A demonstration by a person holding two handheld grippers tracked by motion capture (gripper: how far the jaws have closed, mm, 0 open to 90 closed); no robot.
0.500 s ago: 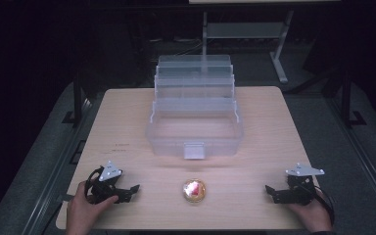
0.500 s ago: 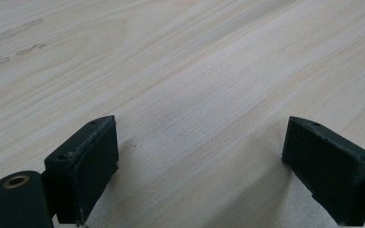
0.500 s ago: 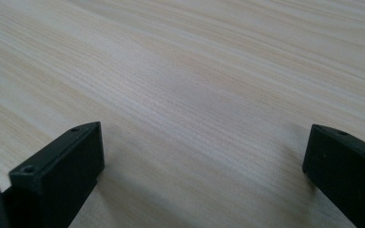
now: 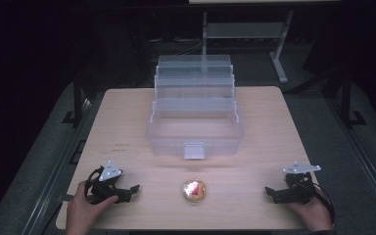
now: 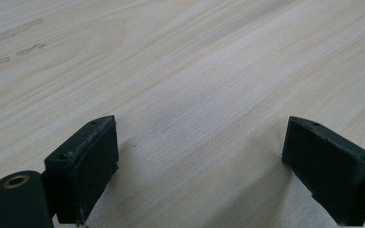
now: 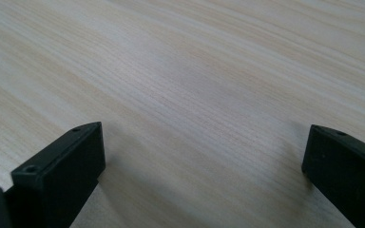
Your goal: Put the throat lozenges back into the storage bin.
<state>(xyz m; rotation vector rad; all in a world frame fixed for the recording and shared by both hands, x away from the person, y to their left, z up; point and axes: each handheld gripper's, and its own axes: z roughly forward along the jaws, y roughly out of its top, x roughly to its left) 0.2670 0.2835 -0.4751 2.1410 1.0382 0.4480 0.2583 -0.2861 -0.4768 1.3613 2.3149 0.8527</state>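
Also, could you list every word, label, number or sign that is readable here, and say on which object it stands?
No text can be read.
Faint dark marks on the table, left of the clear box: too small and blurred to read.
The round orange object: no legible label.

Dim room, dark surroundings, light from above on the pale wooden table (image 4: 127, 127), glare on the small round orange-red object (image 4: 194, 190), soft high view, blurred near jaws in gripper views.
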